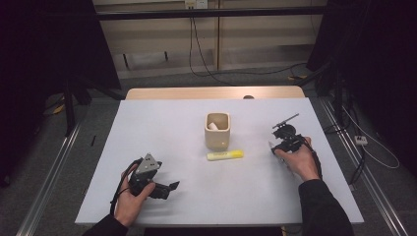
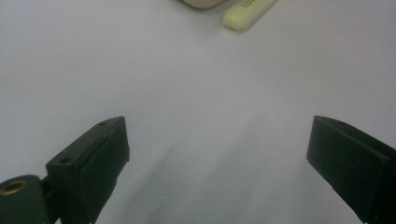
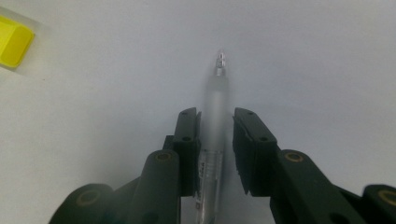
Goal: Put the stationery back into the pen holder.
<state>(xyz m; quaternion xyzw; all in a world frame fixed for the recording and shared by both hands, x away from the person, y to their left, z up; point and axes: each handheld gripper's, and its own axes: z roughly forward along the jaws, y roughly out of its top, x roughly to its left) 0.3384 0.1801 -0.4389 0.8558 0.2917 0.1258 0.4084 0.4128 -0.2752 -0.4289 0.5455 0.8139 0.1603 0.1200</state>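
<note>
The white table (image 1: 196, 191) is seen carrying 1 beige cup (image 1: 217, 131) at its centre, with a yellow highlighter (image 1: 224, 155) lying just in front of it. The left hand-held gripper (image 1: 164, 189) is held low near the table's front left, its jaws spread wide with nothing between them. The right hand-held gripper (image 3: 217, 140) is narrowed around a clear pen (image 3: 215, 100) lying on the table; a slight gap is seen at 1 jaw.

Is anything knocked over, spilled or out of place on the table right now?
Nothing stands out. The cup stands upright, the highlighter lies flat just in front of it, and a clear pen lies on the table between the right gripper's jaws. No spill or damage shows.
</note>
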